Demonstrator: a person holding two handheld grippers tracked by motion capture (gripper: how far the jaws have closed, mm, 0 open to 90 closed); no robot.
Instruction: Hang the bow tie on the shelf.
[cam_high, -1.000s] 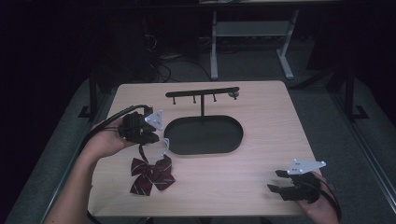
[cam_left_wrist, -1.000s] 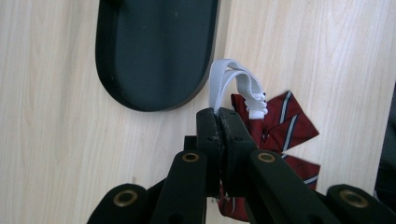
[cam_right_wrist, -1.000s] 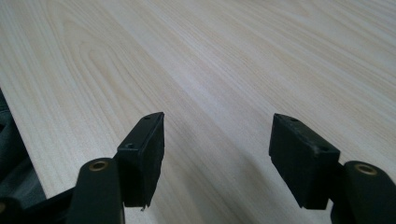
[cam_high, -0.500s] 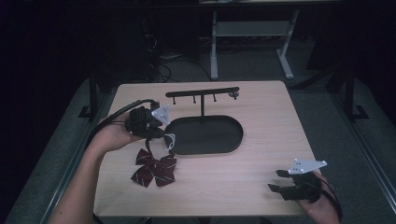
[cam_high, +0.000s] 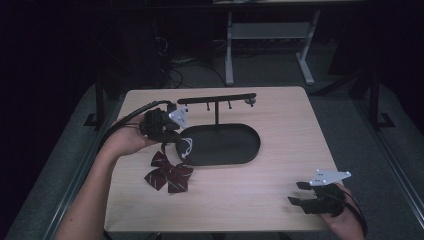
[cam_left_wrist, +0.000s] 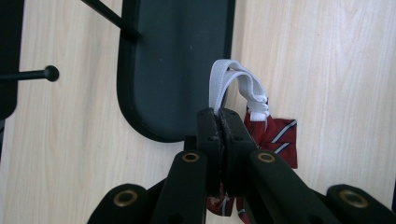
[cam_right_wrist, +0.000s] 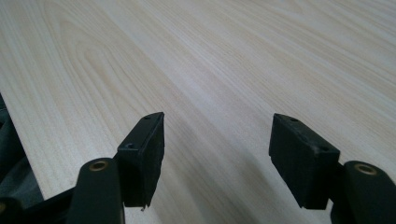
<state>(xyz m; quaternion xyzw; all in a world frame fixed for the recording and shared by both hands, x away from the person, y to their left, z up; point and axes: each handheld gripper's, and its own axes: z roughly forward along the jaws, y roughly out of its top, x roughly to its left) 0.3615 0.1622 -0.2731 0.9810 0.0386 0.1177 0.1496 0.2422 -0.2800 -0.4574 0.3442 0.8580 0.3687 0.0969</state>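
Taking the black stand (cam_high: 216, 107) with its oval base as the reference: at the base's left end, the left gripper (cam_high: 176, 139) has its jaws fully closed on the white elastic loop (cam_left_wrist: 236, 86) of a dark red striped bow tie (cam_high: 169, 172). The bow itself trails below the gripper toward the near side of the table (cam_high: 280, 200), just off the base's left rim, apparently partly lifted. The stand's crossbar, with its small pegs (cam_high: 208, 106), runs left to right above and behind the base, so the loop lies on the near-left side of the pegs and would, in my judgement, have to travel up and back to reach one. The left hand is plainly the nearer. Well apart, off the base's near-right corner, the right gripper (cam_high: 299, 193) rests over bare table, jaws spread wide and holding nothing.
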